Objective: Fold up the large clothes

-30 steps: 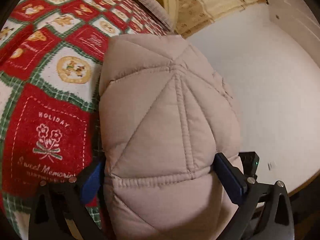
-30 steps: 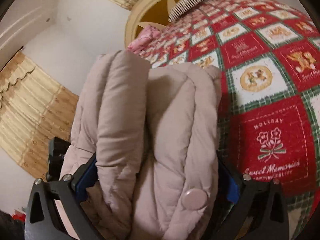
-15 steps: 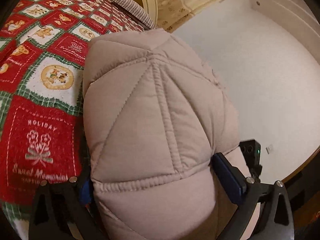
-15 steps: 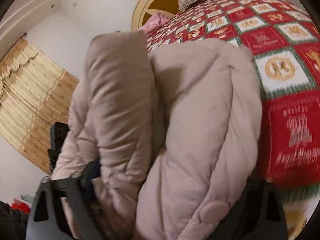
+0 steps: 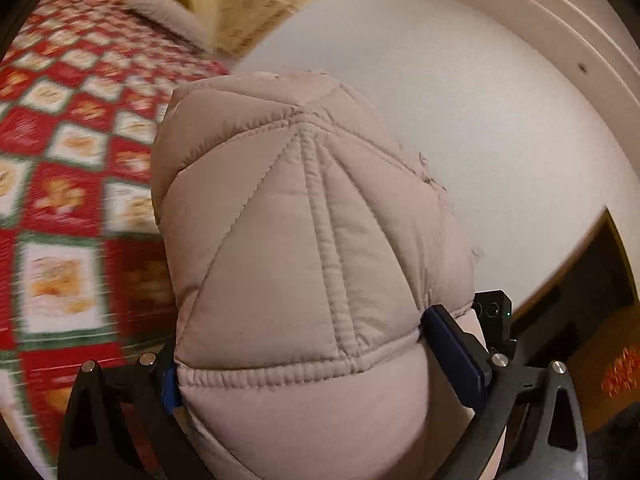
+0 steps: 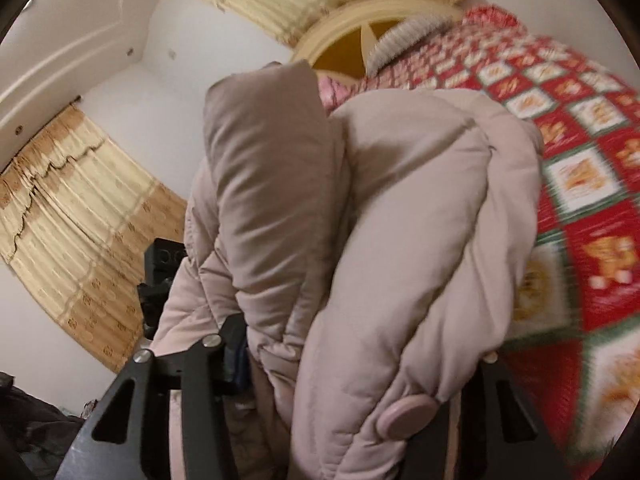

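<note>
Beige quilted puffer jacket (image 5: pixel 308 248) bunched btwn both claws: left gripper (image 5: pixel 320 360) & right gripper (image 6: pixel 360 364) clamped on it; red patchwork quilt (image 6: pixel 580 152) at 3 o'clock.

beige quilted jacket (image 5: pixel 304 240); red, green and white patchwork bedspread (image 5: pixel 68 152); golden patterned curtains (image 6: pixel 84 232).

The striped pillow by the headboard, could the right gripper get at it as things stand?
Probably not: the right gripper is shut on the bulky beige jacket, which fills the way toward the striped pillow.
</note>
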Motion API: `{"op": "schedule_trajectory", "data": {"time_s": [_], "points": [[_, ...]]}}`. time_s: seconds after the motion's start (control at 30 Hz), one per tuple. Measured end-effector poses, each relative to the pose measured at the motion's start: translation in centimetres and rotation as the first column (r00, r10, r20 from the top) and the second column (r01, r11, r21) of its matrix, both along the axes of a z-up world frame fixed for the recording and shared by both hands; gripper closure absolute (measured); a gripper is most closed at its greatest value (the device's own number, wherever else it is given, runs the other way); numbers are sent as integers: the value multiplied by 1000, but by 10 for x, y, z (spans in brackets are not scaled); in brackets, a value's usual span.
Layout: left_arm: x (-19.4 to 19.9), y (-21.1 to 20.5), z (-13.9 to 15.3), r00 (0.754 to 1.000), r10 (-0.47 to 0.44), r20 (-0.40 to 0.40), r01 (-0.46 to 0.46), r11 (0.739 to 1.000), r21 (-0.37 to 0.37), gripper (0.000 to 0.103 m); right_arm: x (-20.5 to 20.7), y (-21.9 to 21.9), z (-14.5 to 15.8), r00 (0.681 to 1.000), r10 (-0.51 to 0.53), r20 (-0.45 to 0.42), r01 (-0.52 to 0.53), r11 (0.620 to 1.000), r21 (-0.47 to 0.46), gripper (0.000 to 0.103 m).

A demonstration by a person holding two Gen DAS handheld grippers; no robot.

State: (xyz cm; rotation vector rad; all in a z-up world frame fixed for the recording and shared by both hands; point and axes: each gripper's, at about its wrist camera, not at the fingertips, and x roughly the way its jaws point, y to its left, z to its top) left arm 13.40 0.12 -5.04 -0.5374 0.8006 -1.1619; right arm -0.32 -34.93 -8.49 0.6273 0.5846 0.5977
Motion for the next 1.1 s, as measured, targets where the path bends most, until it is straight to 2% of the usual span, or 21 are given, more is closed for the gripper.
{"op": "schedule_trajectory", "data": {"time_s": [0.13,0.23,0.37,0.47,0.53,0.6,0.67,0.7,0.77,0.83,1.0,1.1], "points": [[-16,-51,22,993,-118,22,119,993,-25,3,-39,-38,25,994,-100,41,100,995,-2,51],[-26,-101,30,978,-210,15,211,977,-29,3,-72,-71,38,979,-191,71,192,981,-15,51],[-45,-176,32,948,-318,28,318,948,13,3,-105,-111,44,945,-313,95,319,947,-45,51],[-48,-224,22,934,-356,16,354,932,77,2,-119,-142,32,912,-400,86,407,911,-74,51],[-47,-247,12,937,-348,18,342,929,141,2,-118,-158,16,896,-440,61,444,893,-77,51],[-43,-269,-2,949,-313,28,297,923,244,2,-106,-177,-12,876,-482,19,482,873,-80,51],[-39,-289,-18,962,-268,50,231,898,375,2,-89,-192,-45,857,-514,-41,509,856,-89,51],[-37,-296,-23,967,-251,49,210,888,410,2,-82,-196,-59,849,-523,-67,518,851,-89,51],[-32,-299,-27,975,-218,42,179,884,432,2,-75,-210,-80,846,-525,-92,526,850,-14,51],[-38,-304,-27,980,-190,61,139,870,474,1,-69,-222,-93,847,-520,-107,528,847,63,51],[-41,-326,-39,981,-149,126,53,826,562,1,-56,-227,-102,831,-538,-143,550,833,65,44],[-31,-336,-51,974,-151,170,25,814,580,1,-81,-228,-91,813,-563,-147,570,821,12,36]]}}
